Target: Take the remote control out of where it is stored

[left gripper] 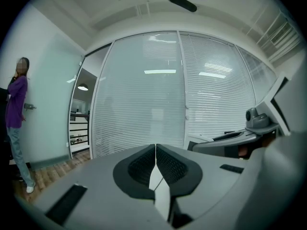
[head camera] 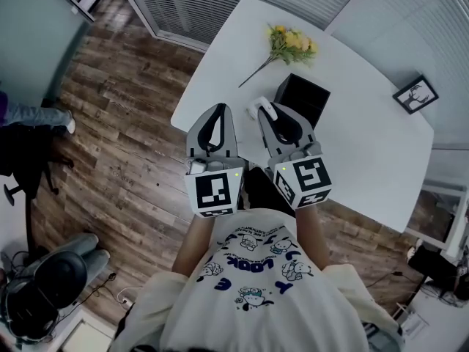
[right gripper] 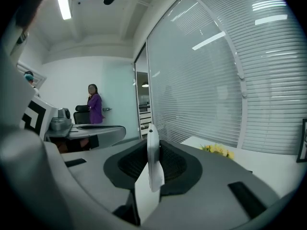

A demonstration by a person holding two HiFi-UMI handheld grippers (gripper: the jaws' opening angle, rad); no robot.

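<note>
The right tongs (head camera: pixel 267 116) gripped the slim white plastic remote control (right gripper: pixel 152 166) edge-on, at nine o'clock of the open black square box (head camera: pixel 302 98) on the white desk (head camera: pixel 366 145). The left tongs (left gripper: pixel 155 150) were closed on nothing. The thin edge looked likely to twist, so a firm, level carry seemed wise.

Your right gripper (right gripper: pixel 153 162) fills the lower half of the frame, its jaws pressed on a thin white remote control (right gripper: pixel 153 133) that stands upright and edge-on between the pads, its top poking above them. At middle left you see your left gripper (right gripper: pixel 117 132) lying level, and beyond it a person in purple (right gripper: pixel 94 107) by a pale wall. At lower right, yellow flowers (right gripper: pixel 217 150) lie on a white table (right gripper: pixel 268 164) below tall window blinds (right gripper: pixel 249 80).
</note>
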